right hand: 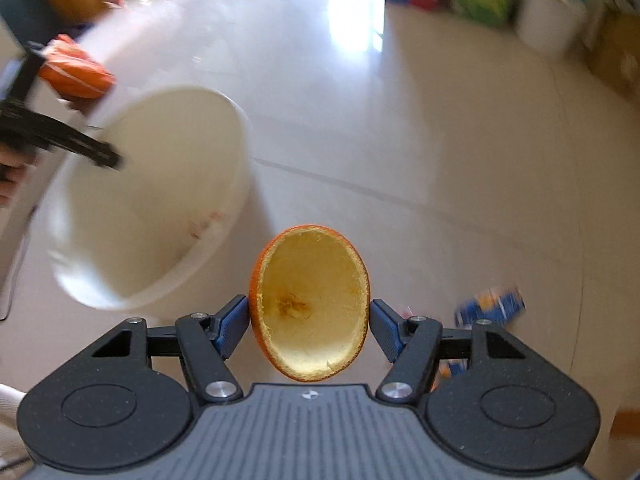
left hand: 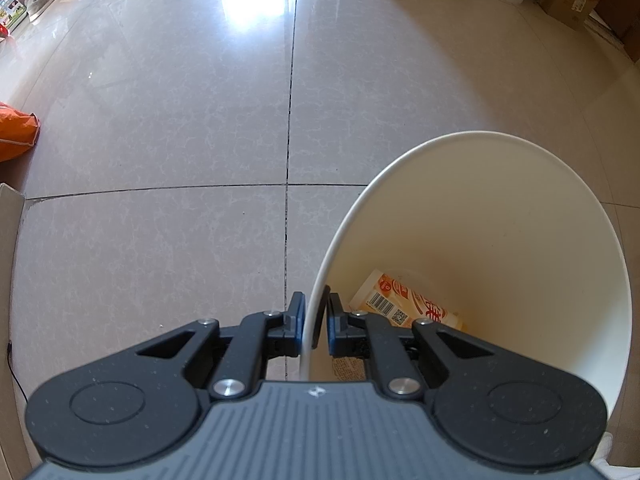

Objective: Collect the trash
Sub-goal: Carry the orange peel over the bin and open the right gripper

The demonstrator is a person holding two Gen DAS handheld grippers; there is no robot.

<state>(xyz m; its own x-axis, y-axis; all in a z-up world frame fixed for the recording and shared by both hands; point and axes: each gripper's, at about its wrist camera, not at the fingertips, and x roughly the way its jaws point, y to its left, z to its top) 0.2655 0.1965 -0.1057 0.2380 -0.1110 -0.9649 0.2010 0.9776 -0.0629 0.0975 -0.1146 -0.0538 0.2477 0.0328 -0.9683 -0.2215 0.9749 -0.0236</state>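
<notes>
One carton (left hand: 404, 304) is already seen inside the bin (left hand: 500, 216), whose rim is clamped by the left gripper (left hand: 314, 320). The peel (right hand: 310, 304) is clamped in the right gripper (right hand: 310, 320), near the bin but not yet dropped; a blue wrapper (right hand: 490, 306) is left on the floor (right hand: 420, 140).

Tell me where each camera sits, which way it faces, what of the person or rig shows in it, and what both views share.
Left wrist: on the left gripper, looking forward and down over the tiled floor; its fingers pinch the rim of the white bin, with a carton inside.
Right wrist: on the right gripper, facing the floor; its fingers clamp an orange peel. The other gripper and a bit of hand show at left.
Shared: the white bin, the floor and the orange bag.
</notes>
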